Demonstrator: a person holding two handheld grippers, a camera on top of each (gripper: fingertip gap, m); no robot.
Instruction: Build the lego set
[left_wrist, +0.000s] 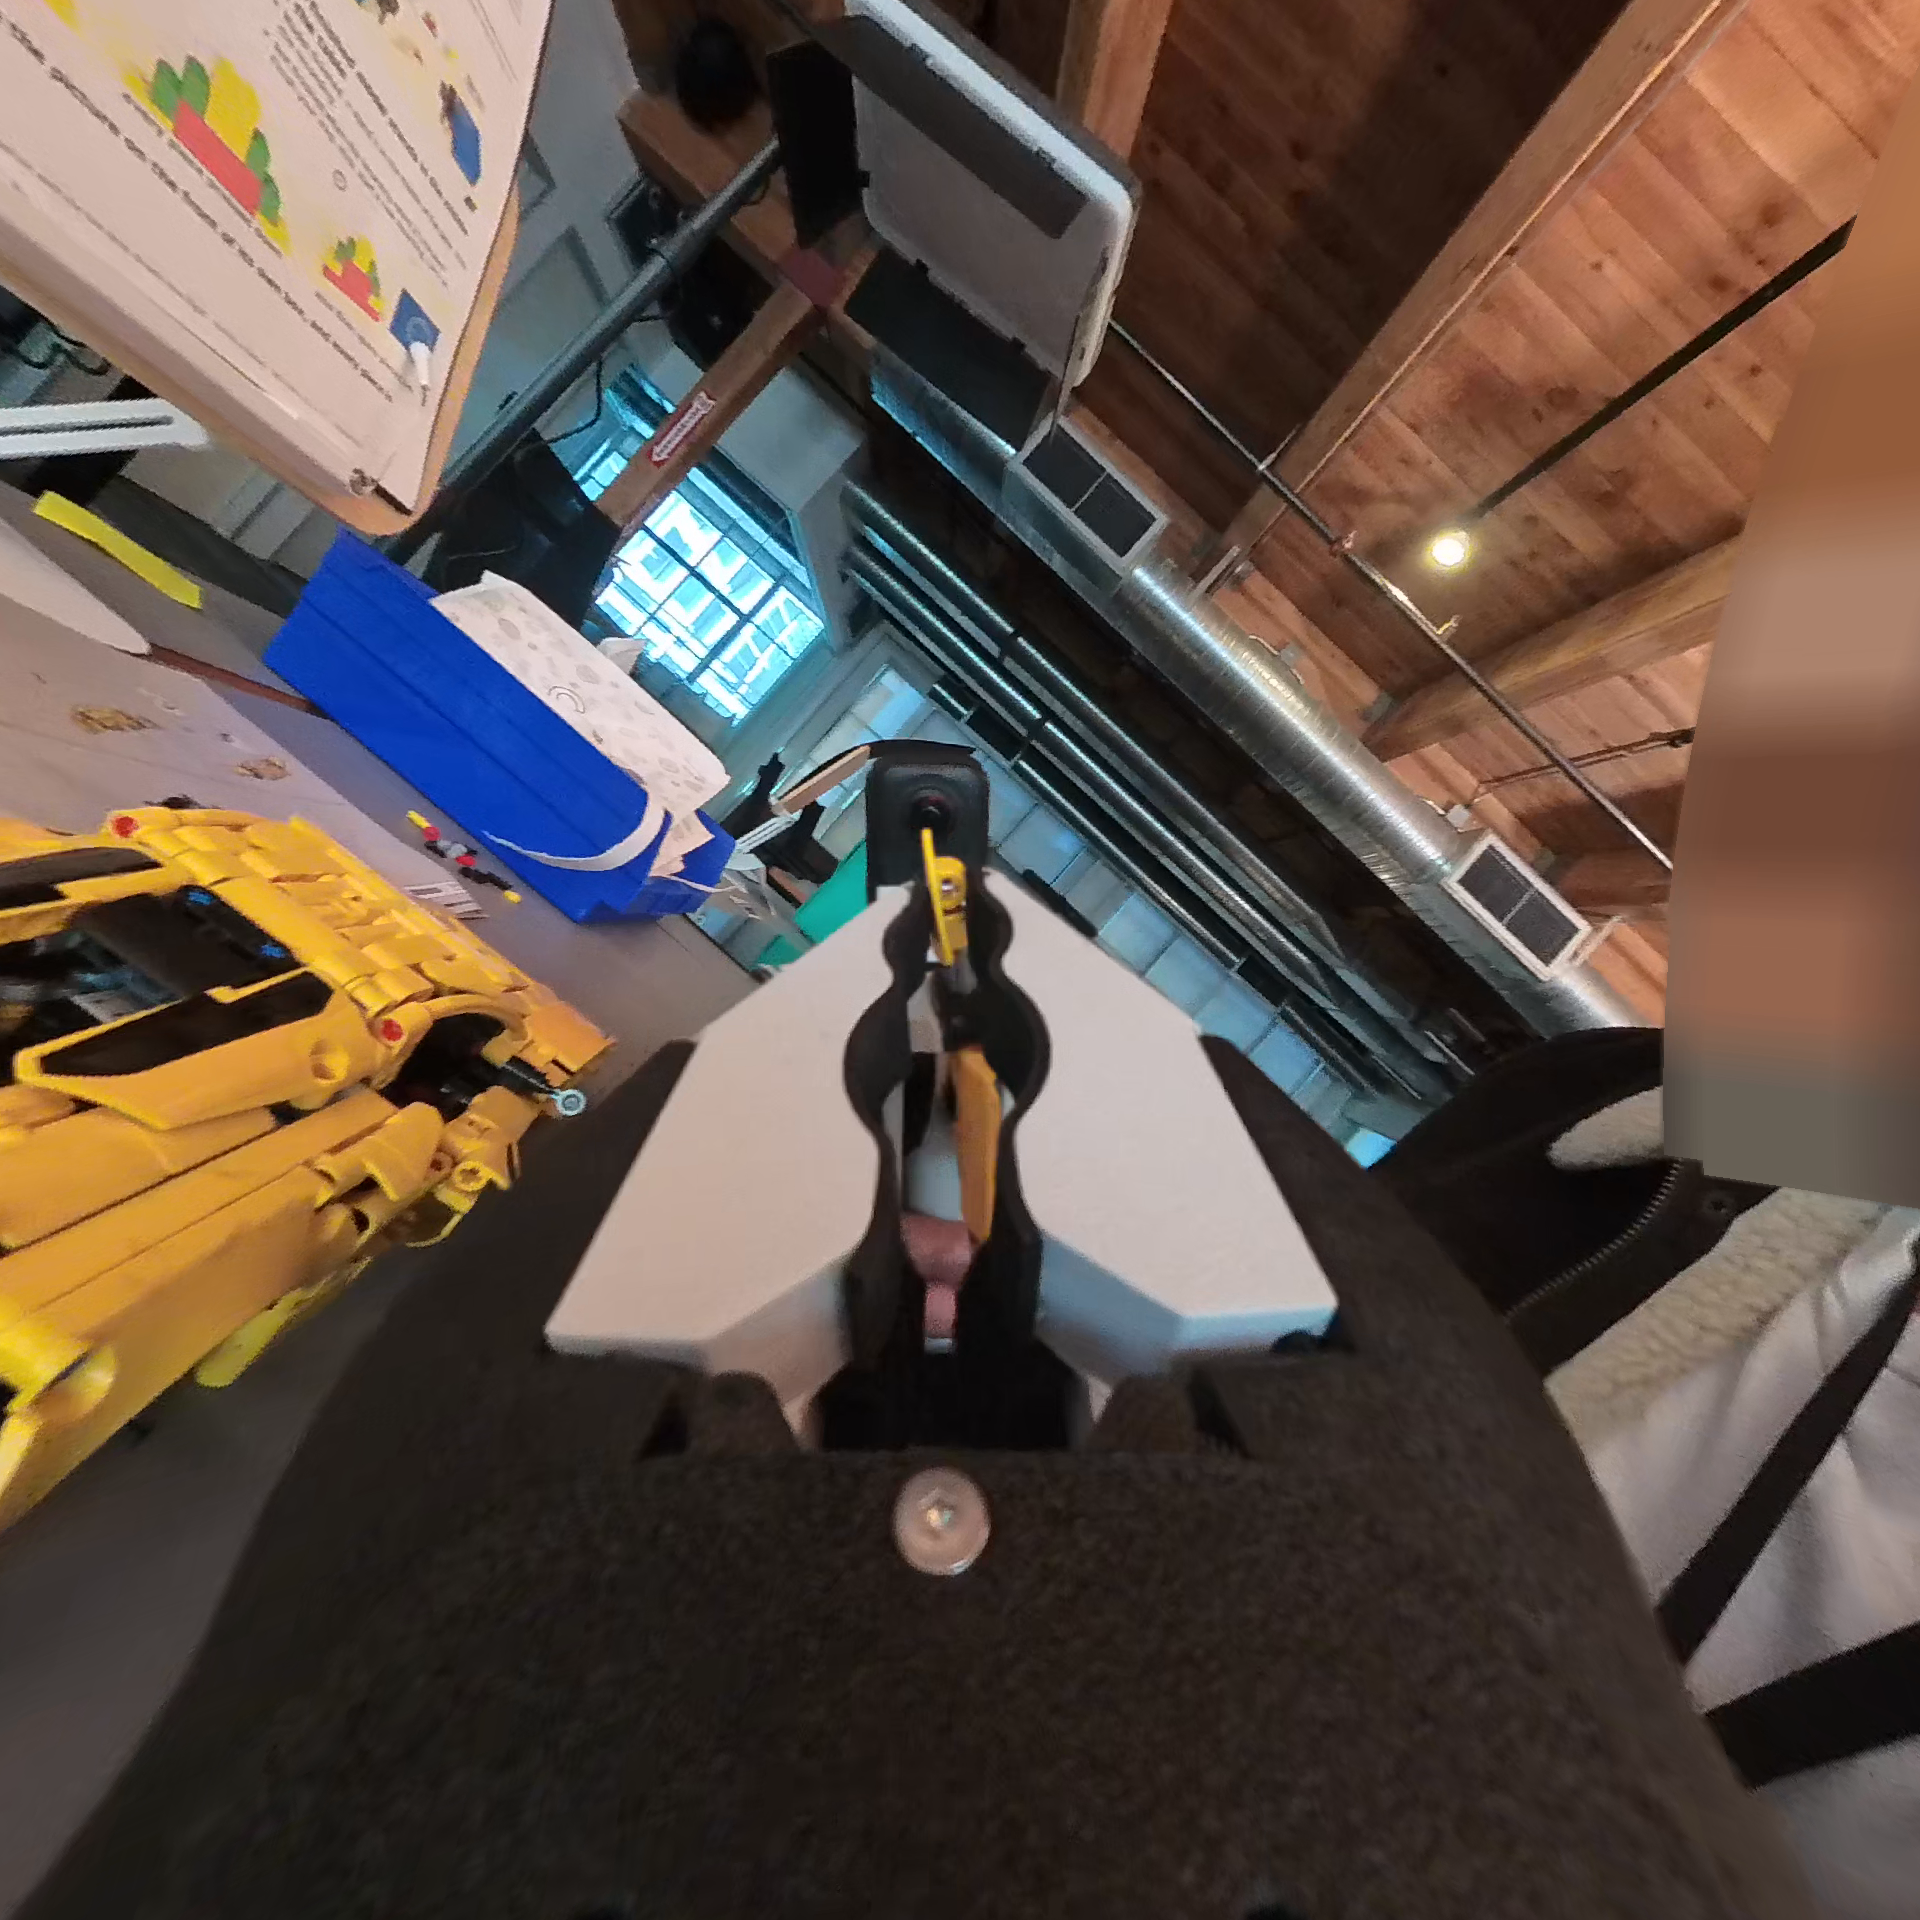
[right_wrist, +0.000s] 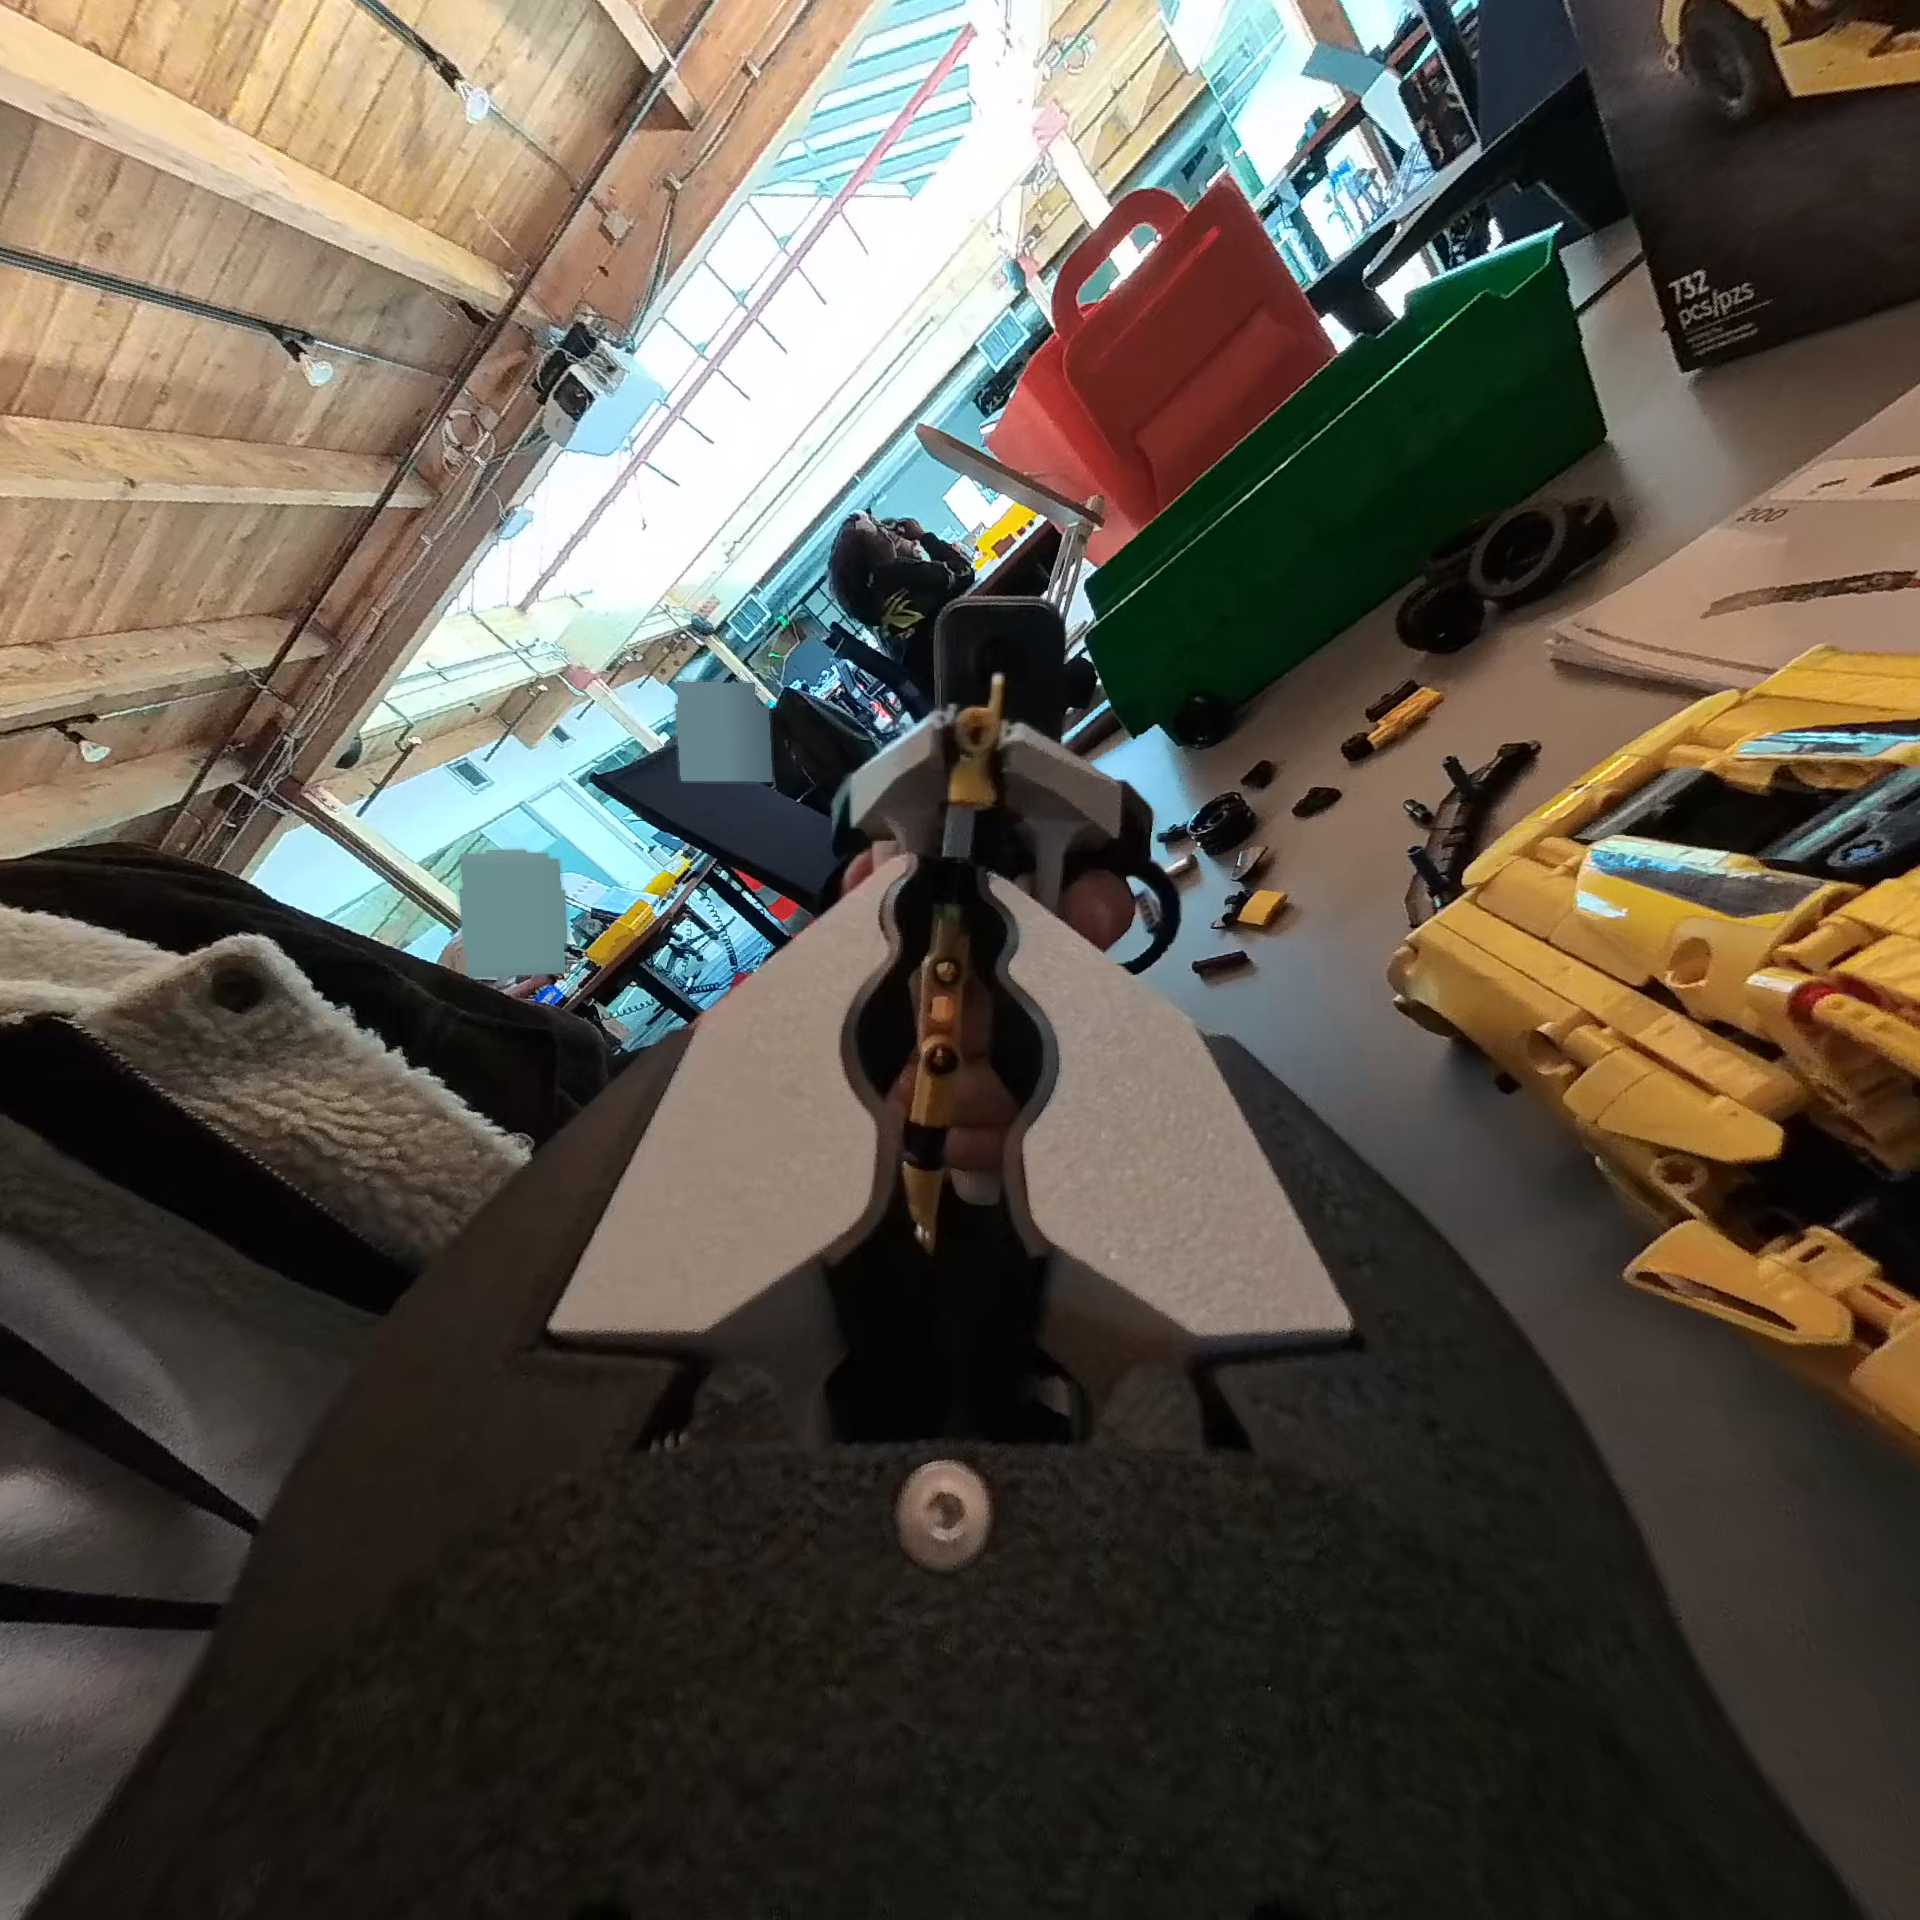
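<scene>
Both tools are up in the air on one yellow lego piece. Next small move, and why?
Probably bring the yellow subassembly down toward the yellow car. Both the left tool and the right tool are shut on it, nose to nose, lifted off the table and aimed at the ceiling, so it looks joined but not yet mounted.

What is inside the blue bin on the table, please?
In the left wrist view, the blue bin holds white patterned paper sticking out above its rim. Its wall hides anything underneath.

Left tool (left_wrist: 943, 935) closed on yellow lego piece (left_wrist: 971, 1122), yellow lego car (left_wrist: 239, 1049) alongside.
</scene>
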